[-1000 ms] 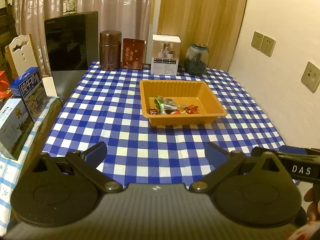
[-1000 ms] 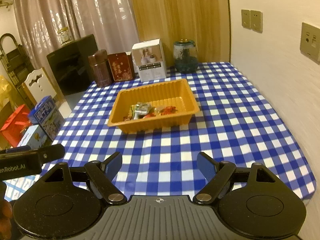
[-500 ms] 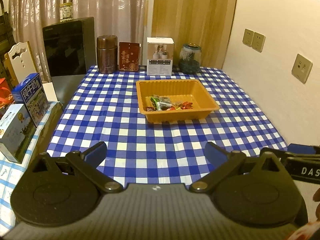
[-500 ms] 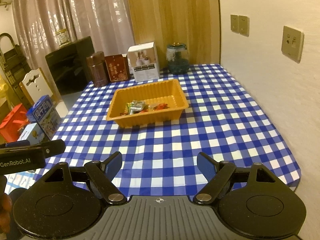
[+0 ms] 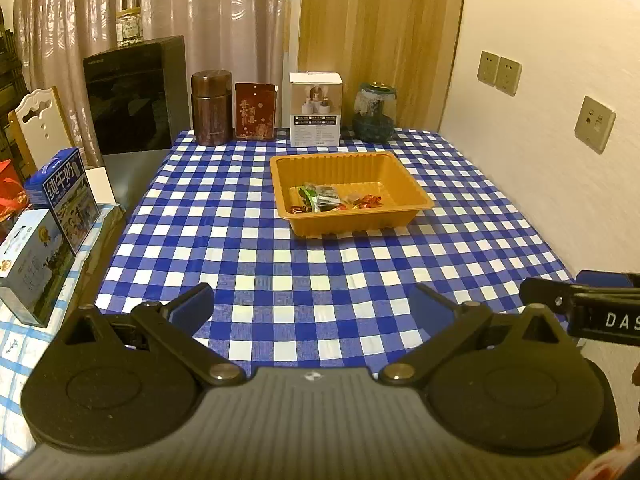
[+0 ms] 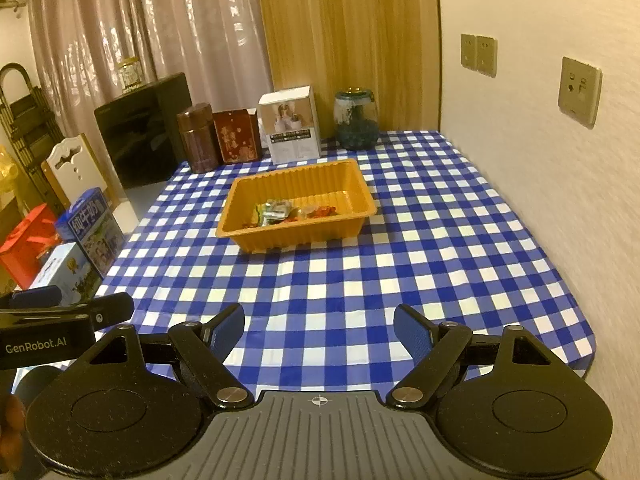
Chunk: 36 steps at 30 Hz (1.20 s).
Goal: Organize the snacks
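Observation:
An orange plastic tray (image 5: 416,194) (image 6: 360,192) sits on the blue checked tablecloth, past the table's middle. Several wrapped snacks (image 5: 334,198) (image 6: 288,212) lie in its near half. My left gripper (image 5: 312,306) is open and empty, held over the table's near edge, well short of the tray. My right gripper (image 6: 320,330) is open and empty, also over the near edge. Each gripper shows at the side of the other's view: the right one in the left wrist view (image 5: 580,308), the left one in the right wrist view (image 6: 60,320).
A brown canister (image 5: 211,108), a red tin (image 5: 255,110), a white box (image 5: 316,108) and a glass jar (image 5: 374,114) line the table's far edge. Milk cartons (image 5: 60,196) stand on a side surface at left. A wall with sockets (image 5: 594,124) borders the right side.
Both grippers have pulled back and up from the table, so the tray looks smaller and farther. Both stay open and empty.

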### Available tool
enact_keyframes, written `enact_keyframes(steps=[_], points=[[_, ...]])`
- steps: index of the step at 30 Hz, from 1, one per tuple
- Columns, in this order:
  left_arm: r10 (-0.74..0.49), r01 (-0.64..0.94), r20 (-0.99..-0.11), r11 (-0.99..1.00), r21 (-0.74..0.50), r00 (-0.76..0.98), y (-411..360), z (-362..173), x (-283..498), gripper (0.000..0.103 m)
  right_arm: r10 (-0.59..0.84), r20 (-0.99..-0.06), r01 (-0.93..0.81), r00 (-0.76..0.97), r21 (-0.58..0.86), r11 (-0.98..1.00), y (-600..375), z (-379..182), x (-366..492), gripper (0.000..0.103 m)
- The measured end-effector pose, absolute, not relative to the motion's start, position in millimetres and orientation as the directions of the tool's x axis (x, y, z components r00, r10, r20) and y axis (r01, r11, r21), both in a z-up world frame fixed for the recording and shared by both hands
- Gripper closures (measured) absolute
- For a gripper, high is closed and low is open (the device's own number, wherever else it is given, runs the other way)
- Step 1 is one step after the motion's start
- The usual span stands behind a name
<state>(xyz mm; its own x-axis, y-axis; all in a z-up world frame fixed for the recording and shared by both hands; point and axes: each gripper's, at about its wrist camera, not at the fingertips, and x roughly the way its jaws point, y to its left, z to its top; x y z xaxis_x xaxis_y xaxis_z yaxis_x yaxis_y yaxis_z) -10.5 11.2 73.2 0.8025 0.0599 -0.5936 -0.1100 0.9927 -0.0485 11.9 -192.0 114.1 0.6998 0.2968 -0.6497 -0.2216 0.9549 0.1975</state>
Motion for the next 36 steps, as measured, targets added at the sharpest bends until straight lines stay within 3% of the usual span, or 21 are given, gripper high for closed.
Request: enact_keyframes(steps=[36], points=[[0.055, -0.102, -0.597, 0.994, -0.047, 0.801, 11.7, 71.8, -9.3, 0.000, 0.297, -0.640, -0.218, 0.709, 0.202, 0.955, -189.0, 118.4, 12.9, 0.022]])
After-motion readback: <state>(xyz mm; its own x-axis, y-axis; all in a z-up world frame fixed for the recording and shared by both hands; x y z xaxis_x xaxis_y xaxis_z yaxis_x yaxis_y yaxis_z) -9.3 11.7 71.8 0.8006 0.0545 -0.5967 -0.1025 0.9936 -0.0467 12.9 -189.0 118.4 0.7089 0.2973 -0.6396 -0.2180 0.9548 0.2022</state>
